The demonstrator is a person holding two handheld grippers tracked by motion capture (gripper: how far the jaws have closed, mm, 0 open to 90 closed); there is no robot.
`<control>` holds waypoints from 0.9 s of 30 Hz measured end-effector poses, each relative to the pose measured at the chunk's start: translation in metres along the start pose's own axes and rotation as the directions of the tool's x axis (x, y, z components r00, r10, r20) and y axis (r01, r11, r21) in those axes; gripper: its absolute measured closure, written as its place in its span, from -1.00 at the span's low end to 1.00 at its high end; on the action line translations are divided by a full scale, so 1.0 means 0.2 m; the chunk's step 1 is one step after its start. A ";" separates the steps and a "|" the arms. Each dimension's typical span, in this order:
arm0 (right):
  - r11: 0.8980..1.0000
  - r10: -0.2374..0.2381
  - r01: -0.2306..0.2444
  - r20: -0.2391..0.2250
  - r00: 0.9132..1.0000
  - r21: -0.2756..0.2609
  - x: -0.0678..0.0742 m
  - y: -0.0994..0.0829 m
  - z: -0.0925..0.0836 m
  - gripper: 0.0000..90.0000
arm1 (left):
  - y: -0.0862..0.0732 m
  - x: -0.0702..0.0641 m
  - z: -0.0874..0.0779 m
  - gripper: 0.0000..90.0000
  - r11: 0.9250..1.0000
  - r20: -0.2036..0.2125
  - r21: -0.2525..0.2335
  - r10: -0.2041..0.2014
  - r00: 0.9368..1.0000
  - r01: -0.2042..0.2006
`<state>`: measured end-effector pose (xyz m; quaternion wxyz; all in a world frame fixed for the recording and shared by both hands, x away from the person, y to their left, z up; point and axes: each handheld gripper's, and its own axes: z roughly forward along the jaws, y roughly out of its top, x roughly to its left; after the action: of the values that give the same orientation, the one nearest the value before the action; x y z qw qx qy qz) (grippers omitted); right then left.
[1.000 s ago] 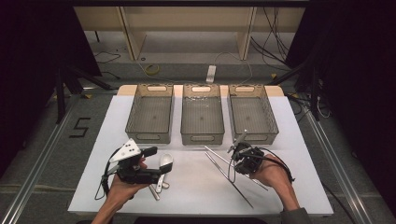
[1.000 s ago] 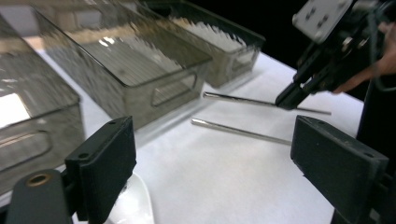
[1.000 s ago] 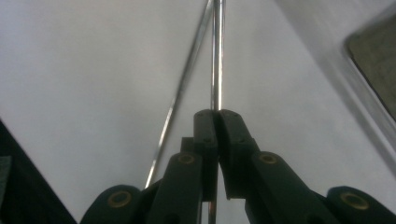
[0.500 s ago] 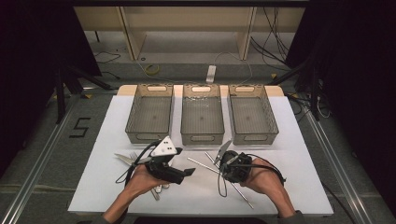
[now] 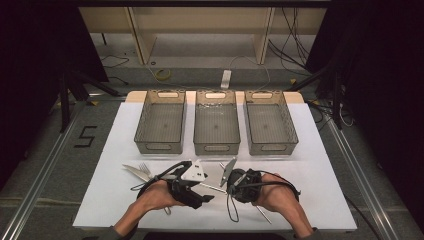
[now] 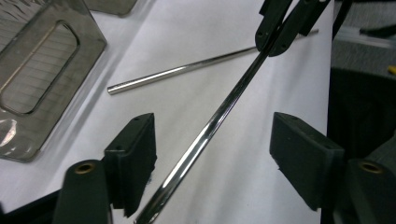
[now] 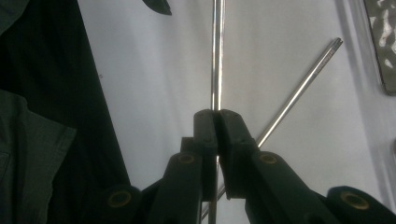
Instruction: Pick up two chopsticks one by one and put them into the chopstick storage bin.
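My right gripper (image 7: 217, 114) is shut on a thin shiny metal rod (image 7: 217, 56) that sticks straight out past its pads. In the high view it (image 5: 229, 187) sits at the table's front middle, pointing left at my left gripper (image 5: 207, 196). The same rod (image 6: 233, 98) runs slantwise between the jaws of my left gripper (image 6: 212, 126). Those jaws have just been closing, but gaps remain on both sides and the pads are not touching it. The right gripper's pads (image 6: 280, 28) clamp the rod's far end. A second rod (image 6: 182, 70) lies loose on the white sheet behind.
Three empty grey mesh bins stand in a row at the back: left (image 5: 142, 135), middle (image 5: 216, 148), right (image 5: 291, 132). A fork and a knife (image 5: 135, 170) lie left of my left hand. The white table cover (image 5: 325, 165) has bare room at the right.
Both hands have drawn together toward the front middle. The left gripper swung right until its jaws came around the rod the right one holds, and its jaws narrowed.
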<state>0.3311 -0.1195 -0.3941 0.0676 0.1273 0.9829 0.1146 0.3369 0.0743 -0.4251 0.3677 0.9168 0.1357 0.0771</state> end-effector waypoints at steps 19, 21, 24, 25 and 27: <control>0.995 -0.103 0.103 -0.023 0.994 0.010 0.03 0.01 0.01 0.92 | 0.00 -0.06 0.03 0.52 0.988 0.018 0.057 0.142 0.990 -0.143; 0.994 -0.109 0.109 -0.024 0.994 0.007 0.03 0.01 0.01 0.92 | 0.00 -0.06 0.03 0.56 0.989 0.024 0.050 0.139 0.990 -0.140; 0.994 -0.108 0.109 -0.033 0.994 0.004 0.04 0.01 0.01 0.92 | -0.01 -0.06 0.03 0.63 0.984 0.039 0.074 0.161 0.986 -0.164; 0.993 -0.117 0.117 -0.033 0.993 0.002 0.04 0.01 0.01 0.92 | -0.01 -0.06 0.04 0.66 0.982 0.046 0.079 0.170 0.984 -0.173; 0.991 -0.133 0.134 -0.032 0.991 0.000 0.05 0.01 0.00 0.92 | -0.02 -0.07 0.05 0.72 0.978 0.064 0.079 0.188 0.980 -0.193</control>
<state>0.3229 -0.1151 -0.3954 0.0594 0.0595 0.9903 0.1108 0.3250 0.0666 -0.4347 0.3229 0.9422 0.0399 0.0805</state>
